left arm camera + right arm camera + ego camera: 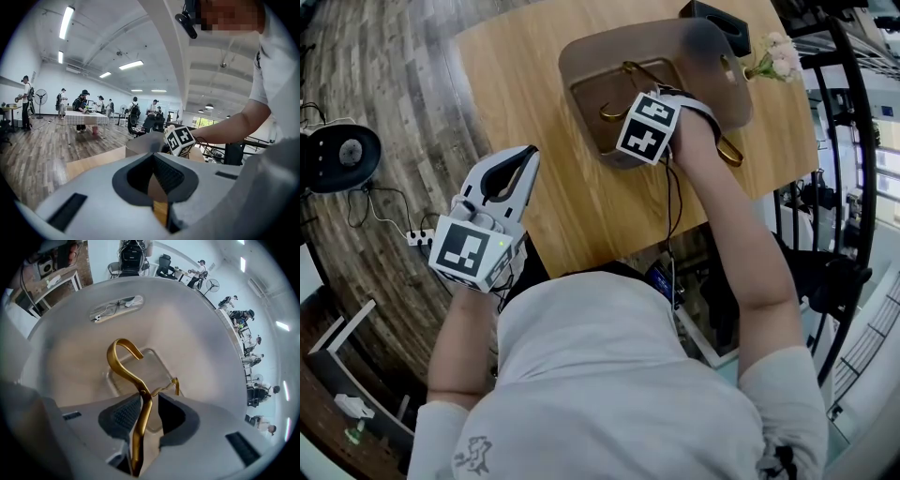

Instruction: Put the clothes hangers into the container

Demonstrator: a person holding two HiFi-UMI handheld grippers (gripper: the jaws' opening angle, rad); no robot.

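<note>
The right gripper (630, 150) points steeply down into the grey-brown translucent plastic container (712, 66) that stands on the light wooden table (516, 84), and its marker cube hides its tips in the head view. In the right gripper view its jaws stand apart, at a moderate gap rather than wide, and the slim gold metal clothes hanger (141, 413) runs up between them. The hanger's stem lies against the ribbed dark pad on the left of that view, while a clear gap separates it from the other pad, so the right gripper (150, 399) is not squeezing it. The hanger's hook curls up beyond the tips, over the container's pale floor, with the curved wall (187, 319) rising all round it, so the hanger is inside the container. In the head view more gold metal shows in the container (615, 111), and a gold end (729, 151) pokes past the near rim beside the hand; whether these belong to one hanger cannot be told. The left gripper (528, 155) is held well apart from the container, over the near left corner of the table. Its tips meet, with only a narrow slit further back through which the wood shows, and nothing is between them (153, 157). It touches nothing.
</note>
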